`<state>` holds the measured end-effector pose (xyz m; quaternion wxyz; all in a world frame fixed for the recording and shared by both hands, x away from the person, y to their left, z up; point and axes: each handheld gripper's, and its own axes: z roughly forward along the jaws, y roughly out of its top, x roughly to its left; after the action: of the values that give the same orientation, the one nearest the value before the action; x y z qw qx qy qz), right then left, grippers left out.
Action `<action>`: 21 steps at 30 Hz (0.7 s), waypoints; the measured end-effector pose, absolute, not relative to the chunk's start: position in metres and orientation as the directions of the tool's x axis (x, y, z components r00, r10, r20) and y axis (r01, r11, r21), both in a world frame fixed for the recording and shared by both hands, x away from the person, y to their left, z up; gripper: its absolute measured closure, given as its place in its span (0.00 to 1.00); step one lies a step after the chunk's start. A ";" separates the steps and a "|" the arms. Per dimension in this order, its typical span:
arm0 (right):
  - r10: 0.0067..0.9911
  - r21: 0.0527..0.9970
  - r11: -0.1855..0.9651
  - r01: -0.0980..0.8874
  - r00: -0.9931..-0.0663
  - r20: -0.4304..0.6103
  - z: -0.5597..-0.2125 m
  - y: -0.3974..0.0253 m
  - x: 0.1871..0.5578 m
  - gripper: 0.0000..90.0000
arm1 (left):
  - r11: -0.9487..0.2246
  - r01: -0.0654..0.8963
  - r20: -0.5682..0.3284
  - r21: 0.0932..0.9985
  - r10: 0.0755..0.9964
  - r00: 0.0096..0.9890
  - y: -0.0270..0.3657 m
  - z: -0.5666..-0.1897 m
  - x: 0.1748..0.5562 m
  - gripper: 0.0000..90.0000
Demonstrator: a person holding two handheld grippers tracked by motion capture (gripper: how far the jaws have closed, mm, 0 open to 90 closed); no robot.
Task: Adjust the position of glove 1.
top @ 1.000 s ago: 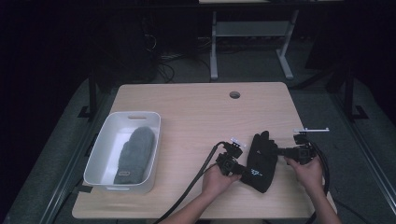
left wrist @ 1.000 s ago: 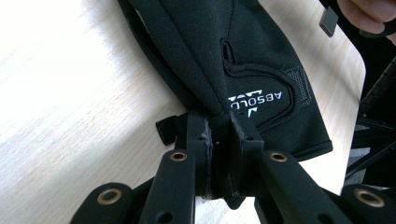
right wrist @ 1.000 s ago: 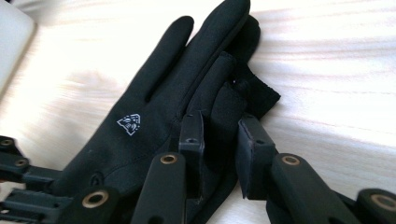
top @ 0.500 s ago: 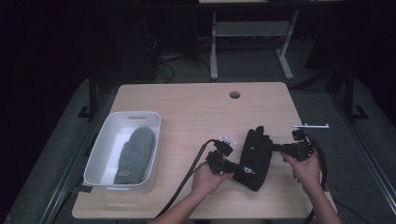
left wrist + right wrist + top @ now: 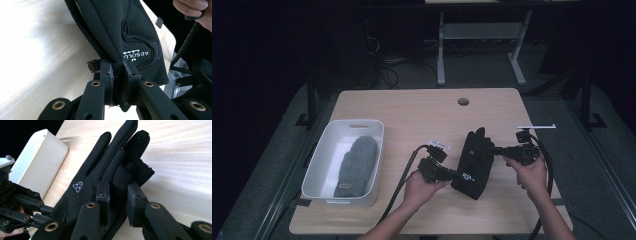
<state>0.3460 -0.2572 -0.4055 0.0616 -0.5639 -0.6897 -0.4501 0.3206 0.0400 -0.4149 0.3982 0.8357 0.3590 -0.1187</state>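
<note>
While both hand-held grippers clamp the black glove (image 5: 474, 162) above the worktop (image 5: 412, 112), left (image 5: 455, 174) on its cuff, right (image 5: 498, 149) on a finger, carrying it left should keep it level until over the bin (image 5: 323, 159) holding the grey mitten (image 5: 354, 162).

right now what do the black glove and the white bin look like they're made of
Black glove: seemingly a smooth matte stretch fabric, drooping softly between the grippers, with printed white lettering and a stitched palm patch. White bin: probably hard plastic, with a smooth even surface, rounded moulded corners and a handle slot.
</note>
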 end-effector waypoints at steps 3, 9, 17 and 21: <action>0.716 0.553 -0.037 0.832 -0.364 0.596 -0.401 -0.252 0.347 0.82 | -0.418 0.695 -0.489 0.585 0.502 0.713 0.046 -0.412 0.320 0.90; 0.702 0.560 -0.031 0.828 -0.381 0.602 -0.392 -0.243 0.351 0.82 | -0.401 0.694 -0.494 0.598 0.498 0.713 0.057 -0.404 0.319 0.90; 0.678 0.564 -0.023 0.826 -0.402 0.616 -0.384 -0.232 0.355 0.82 | -0.385 0.692 -0.498 0.611 0.492 0.714 0.073 -0.394 0.317 0.90; 0.669 0.568 -0.011 0.823 -0.416 0.615 -0.377 -0.224 0.358 0.82 | -0.368 0.694 -0.500 0.619 0.496 0.710 0.083 -0.389 0.317 0.90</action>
<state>0.3584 -0.2238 -0.3770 0.0817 -0.5341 -0.6985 -0.4691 0.3171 0.0825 -0.3891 0.4289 0.8191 0.3632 -0.1151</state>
